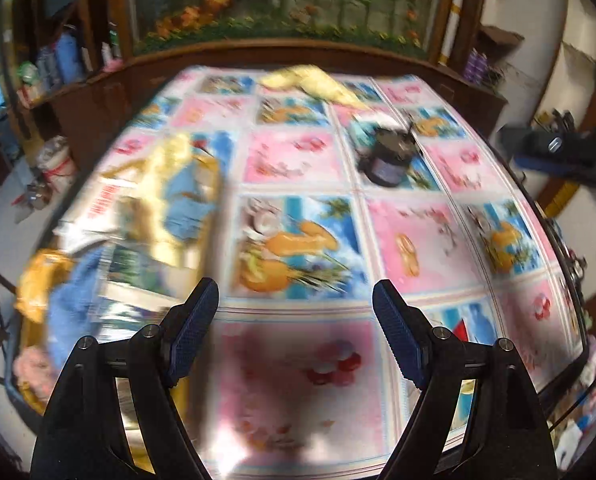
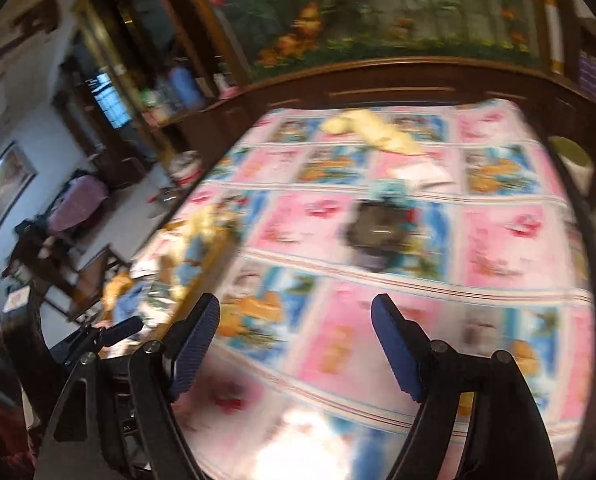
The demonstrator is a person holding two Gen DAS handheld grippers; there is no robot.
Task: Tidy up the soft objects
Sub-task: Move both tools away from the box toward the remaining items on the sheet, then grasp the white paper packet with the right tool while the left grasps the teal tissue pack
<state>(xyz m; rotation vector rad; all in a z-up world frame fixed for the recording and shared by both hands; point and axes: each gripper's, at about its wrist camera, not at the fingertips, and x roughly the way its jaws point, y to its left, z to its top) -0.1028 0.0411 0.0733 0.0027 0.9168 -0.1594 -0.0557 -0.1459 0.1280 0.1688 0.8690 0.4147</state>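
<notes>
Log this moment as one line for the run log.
left gripper: open, empty | right gripper: open, empty | yellow cloth: far table edge | dark jar: mid-table | pile of soft items: left side

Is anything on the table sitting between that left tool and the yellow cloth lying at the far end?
Partly. From the open, empty left tool, the dark round jar-like object stands on the patterned tablecloth just right of a straight line to the crumpled yellow cloth. Motion blur hides finer detail. Otherwise only bare tablecloth lies between.
</notes>
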